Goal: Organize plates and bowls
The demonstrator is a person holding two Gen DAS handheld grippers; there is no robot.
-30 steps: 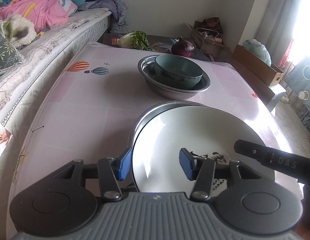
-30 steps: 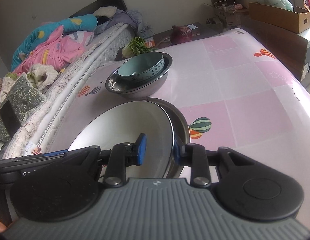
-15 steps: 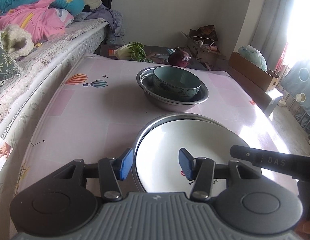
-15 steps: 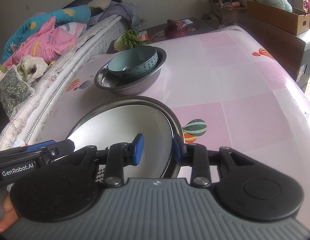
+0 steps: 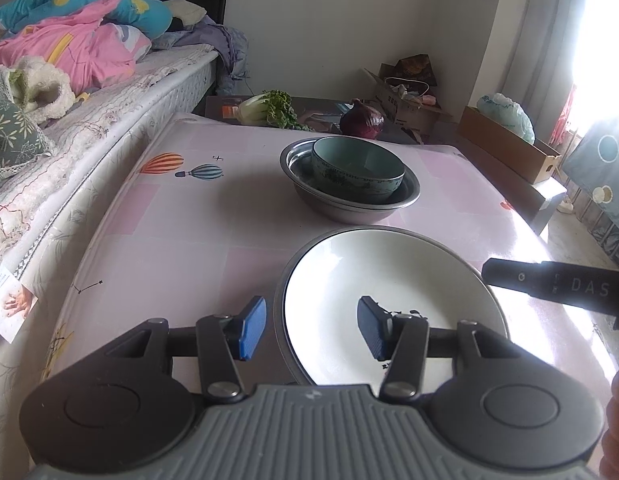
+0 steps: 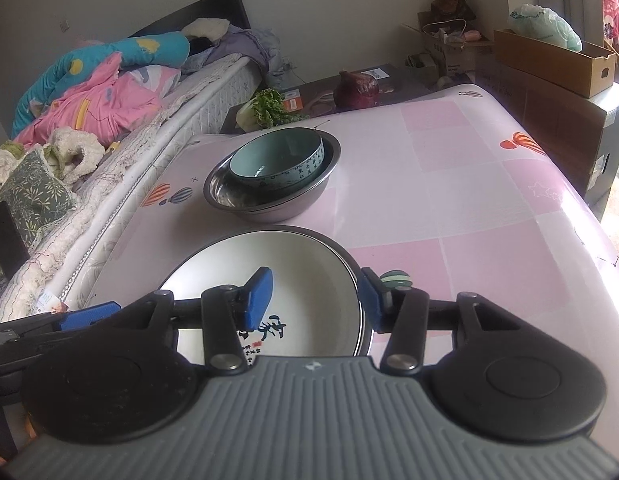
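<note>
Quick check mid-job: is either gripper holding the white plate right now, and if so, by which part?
Neither. The left gripper and right gripper are both open, each straddling an opposite rim of the white plate, pads clear of it.

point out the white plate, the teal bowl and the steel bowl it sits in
white plate (image 5: 389, 280), left wrist view, bare centre of its well
teal bowl (image 6: 277, 160), right wrist view, inner wall
steel bowl (image 5: 349, 210), left wrist view, outer front wall

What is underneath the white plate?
The white plate sits in a metal plate; only its rim shows around the edge. Anything beneath that is covered. Both tools are open.
</note>
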